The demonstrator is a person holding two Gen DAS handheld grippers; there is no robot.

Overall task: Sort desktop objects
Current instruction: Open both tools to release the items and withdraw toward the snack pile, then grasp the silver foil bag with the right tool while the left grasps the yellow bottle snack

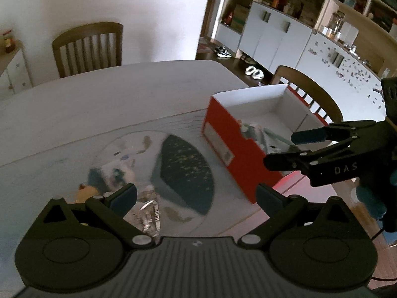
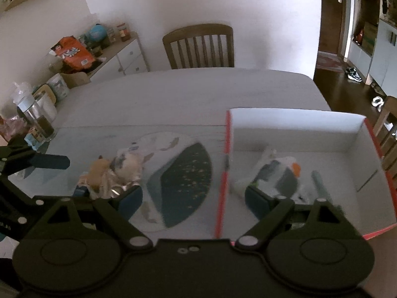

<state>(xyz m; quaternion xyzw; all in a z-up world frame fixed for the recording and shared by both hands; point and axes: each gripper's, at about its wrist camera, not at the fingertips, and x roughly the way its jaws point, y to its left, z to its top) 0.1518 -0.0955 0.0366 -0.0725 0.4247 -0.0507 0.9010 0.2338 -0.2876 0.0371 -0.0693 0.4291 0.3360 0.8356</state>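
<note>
A red cardboard box (image 1: 223,144) with a white inside (image 2: 292,129) stands on the table to the right of a printed mat (image 2: 183,188). Several items lie in it, among them a white packet (image 2: 280,176) and a pen (image 2: 321,186). A crinkly clear bag of small toys (image 2: 111,173) lies on the mat's left; it also shows in the left wrist view (image 1: 119,173). My left gripper (image 1: 196,196) is open and empty, low over the mat next to the bag. My right gripper (image 2: 193,198) is open and empty, straddling the box's near left wall, and shows in the left wrist view (image 1: 285,149).
The white table (image 1: 124,94) reaches back to a wooden chair (image 2: 198,47). A second chair (image 1: 310,92) stands behind the box. A glass jar (image 2: 37,119) and other containers stand at the table's left edge. A sideboard (image 2: 119,57) and cabinets (image 1: 273,34) line the walls.
</note>
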